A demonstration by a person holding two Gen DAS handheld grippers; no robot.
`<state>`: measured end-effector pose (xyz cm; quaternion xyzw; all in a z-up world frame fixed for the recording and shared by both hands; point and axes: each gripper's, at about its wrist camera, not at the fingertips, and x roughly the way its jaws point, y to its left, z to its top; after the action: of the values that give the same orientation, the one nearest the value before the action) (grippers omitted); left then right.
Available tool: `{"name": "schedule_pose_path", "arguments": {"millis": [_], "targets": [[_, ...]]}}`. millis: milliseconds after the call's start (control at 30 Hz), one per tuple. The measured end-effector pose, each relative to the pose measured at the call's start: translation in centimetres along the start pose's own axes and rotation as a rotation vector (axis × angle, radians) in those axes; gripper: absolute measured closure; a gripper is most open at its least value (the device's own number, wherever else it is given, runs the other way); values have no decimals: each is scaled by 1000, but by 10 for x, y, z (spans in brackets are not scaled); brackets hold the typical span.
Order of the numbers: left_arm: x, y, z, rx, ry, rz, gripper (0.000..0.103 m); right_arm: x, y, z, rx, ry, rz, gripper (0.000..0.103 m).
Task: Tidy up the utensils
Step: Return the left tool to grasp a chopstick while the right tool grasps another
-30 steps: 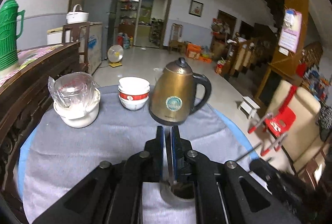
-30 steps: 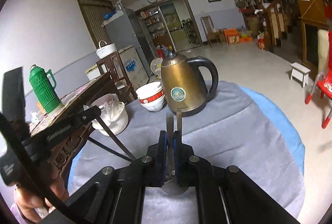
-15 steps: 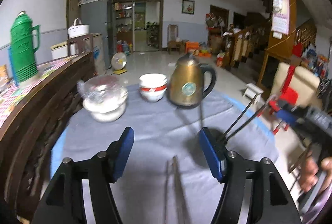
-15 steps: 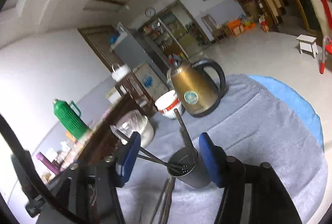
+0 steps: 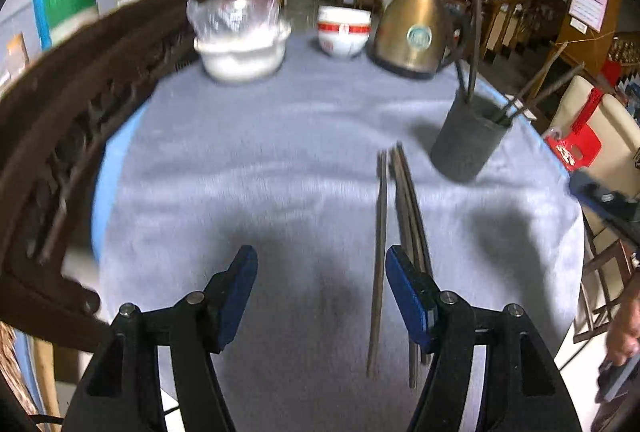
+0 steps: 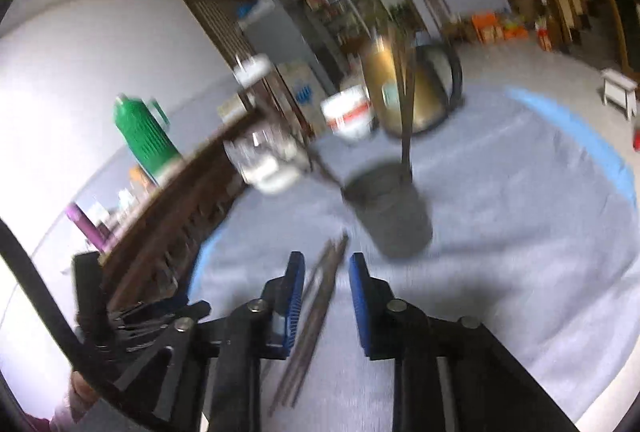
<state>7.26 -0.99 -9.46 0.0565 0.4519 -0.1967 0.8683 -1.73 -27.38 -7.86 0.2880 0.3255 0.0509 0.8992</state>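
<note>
**Lining up on the loose chopsticks**

Lying flat on the grey cloth of the bench, a small bunch of dark chopsticks points lengthwise away from both cameras, toward the dark holder cup that stands just beyond their far ends. That cup already has several sticks standing and leaning in it.

The right gripper sits right over the near part of the bunch: in its own view the chopsticks run straight up the gap between its blue fingers, long axis in line with the fingers. Those fingers are parted to a moderate gap and grip nothing that I can see.

The left gripper is spread much wider and is also empty. From it the sticks lie off to the right: one runs just inside its right-hand finger, the others pass behind that finger.

My read is that the right hand is the better placed, already straddling the bunch. The blur in its view hides whether the fingers touch the sticks. The kettle, the bowls and the covered dish stand well apart at the far edge.
</note>
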Motion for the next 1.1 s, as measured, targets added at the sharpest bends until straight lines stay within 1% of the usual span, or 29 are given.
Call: {"name": "schedule_pose_path", "arguments": {"millis": [100, 167, 233, 333, 400, 500, 600, 767, 867, 967, 1033, 1100], "targets": [[9, -5, -15, 3, 45, -16, 36, 38, -1, -11, 19, 111, -17, 84], [13, -4, -20, 3, 55, -21, 36, 61, 3, -18, -5, 165, -29, 85], [15, -1, -25, -6, 65, -29, 36, 86, 9, -27, -22, 237, -30, 86], [18, 5, -29, -27, 75, -34, 36, 115, 15, -37, -50, 302, -38, 87], [18, 9, -29, -39, 82, -37, 36, 132, 15, -39, -45, 336, -49, 88], [21, 11, -29, -49, 91, -63, 36, 151, 15, -41, -47, 359, -87, 89], [26, 9, -31, -39, 107, -81, 36, 163, 14, -43, -38, 386, -104, 90], [35, 8, -31, -51, 128, -104, 36, 168, 21, -42, -71, 392, -135, 91], [39, 4, -28, -36, 137, -104, 36, 171, 21, -39, -65, 409, -167, 92], [46, -3, -28, -21, 163, -124, 36, 175, 24, -37, -80, 423, -185, 92], [53, -7, -28, -8, 191, -126, 36, 173, 23, -36, -72, 430, -179, 92], [60, -9, -29, -19, 216, -136, 36, 168, 18, -36, -66, 440, -178, 93]]}}
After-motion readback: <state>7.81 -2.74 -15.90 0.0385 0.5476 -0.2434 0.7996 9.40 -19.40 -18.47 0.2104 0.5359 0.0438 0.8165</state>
